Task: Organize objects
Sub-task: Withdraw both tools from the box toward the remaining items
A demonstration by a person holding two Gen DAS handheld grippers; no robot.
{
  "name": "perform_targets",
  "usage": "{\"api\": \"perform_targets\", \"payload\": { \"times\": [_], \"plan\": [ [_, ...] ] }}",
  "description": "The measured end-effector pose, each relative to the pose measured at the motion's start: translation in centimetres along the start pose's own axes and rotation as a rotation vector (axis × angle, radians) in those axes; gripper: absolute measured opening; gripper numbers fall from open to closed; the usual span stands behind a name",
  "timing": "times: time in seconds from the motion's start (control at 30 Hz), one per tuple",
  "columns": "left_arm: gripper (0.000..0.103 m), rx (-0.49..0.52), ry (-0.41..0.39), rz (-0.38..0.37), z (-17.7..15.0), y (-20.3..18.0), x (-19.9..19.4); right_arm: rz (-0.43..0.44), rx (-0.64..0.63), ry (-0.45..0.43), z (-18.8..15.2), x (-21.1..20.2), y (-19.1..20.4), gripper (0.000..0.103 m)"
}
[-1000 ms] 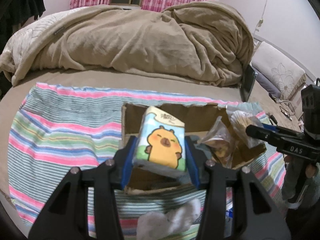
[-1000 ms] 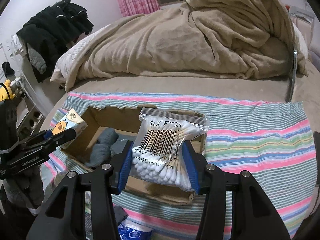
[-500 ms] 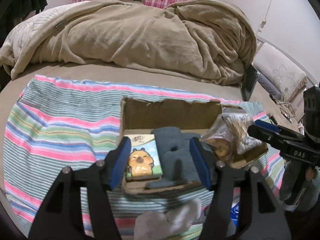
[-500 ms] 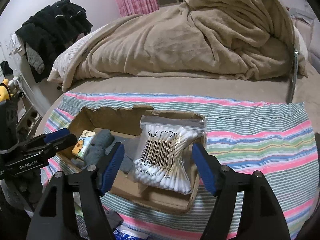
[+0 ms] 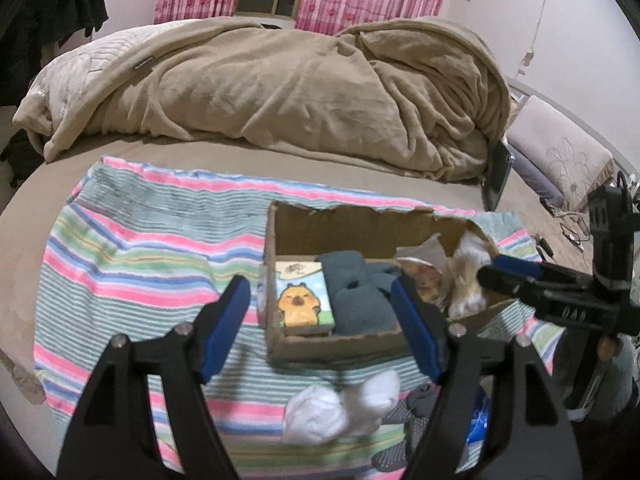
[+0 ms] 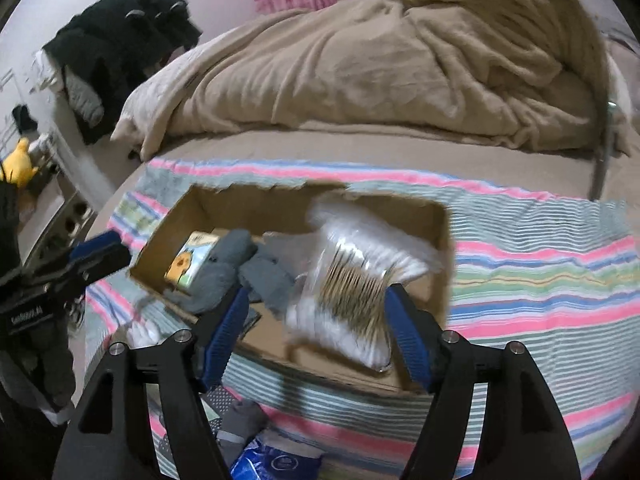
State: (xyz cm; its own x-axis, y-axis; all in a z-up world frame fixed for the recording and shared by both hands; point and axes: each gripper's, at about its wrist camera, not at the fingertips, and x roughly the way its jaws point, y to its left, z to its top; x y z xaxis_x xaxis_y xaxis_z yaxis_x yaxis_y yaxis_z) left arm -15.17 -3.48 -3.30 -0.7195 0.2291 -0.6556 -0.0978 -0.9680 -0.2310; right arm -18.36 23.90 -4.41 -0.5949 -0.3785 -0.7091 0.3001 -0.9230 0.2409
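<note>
An open cardboard box (image 5: 352, 228) (image 6: 436, 248) sits on a striped cloth (image 5: 132, 256) on the bed. In it lie a tissue pack with a yellow cartoon animal (image 5: 303, 298) (image 6: 186, 260), grey socks (image 5: 362, 296) (image 6: 240, 268) and a clear bag of cotton swabs (image 6: 356, 284). My left gripper (image 5: 324, 328) is open and empty just in front of the box. My right gripper (image 6: 316, 336) is open and empty, with the blurred swab bag beyond its fingers, in the box.
White socks (image 5: 340, 404), grey socks (image 6: 240, 420) and a blue packet (image 6: 276, 460) lie on the cloth in front of the box. A heaped beige blanket (image 5: 280, 92) fills the back of the bed. Dark clothes (image 6: 120, 40) hang at the left.
My left gripper opened, left the tissue pack in the box and drew back. My right gripper opened, let the swab bag go into the box and drew back.
</note>
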Motion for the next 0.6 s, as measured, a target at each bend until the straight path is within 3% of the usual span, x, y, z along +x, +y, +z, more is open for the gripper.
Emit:
{"api": "perform_targets", "payload": {
  "times": [0.27,0.4,0.6],
  "plan": [
    [0.076,-0.005,-0.017,0.009,-1.2,0.1,-2.3,-0.042,-0.001,-0.029,-0.7,-2.7,0.4,0.074],
    [0.081,0.003,-0.024,0.013,-2.0,-0.1,-3.6,-0.049,-0.011,-0.04,-1.3,-4.0,1.0,0.082],
    [0.081,0.022,-0.027,0.025,-3.2,-0.5,-5.0,-0.047,-0.022,-0.038,-2.7,-5.3,2.2,0.082]
  ]
}}
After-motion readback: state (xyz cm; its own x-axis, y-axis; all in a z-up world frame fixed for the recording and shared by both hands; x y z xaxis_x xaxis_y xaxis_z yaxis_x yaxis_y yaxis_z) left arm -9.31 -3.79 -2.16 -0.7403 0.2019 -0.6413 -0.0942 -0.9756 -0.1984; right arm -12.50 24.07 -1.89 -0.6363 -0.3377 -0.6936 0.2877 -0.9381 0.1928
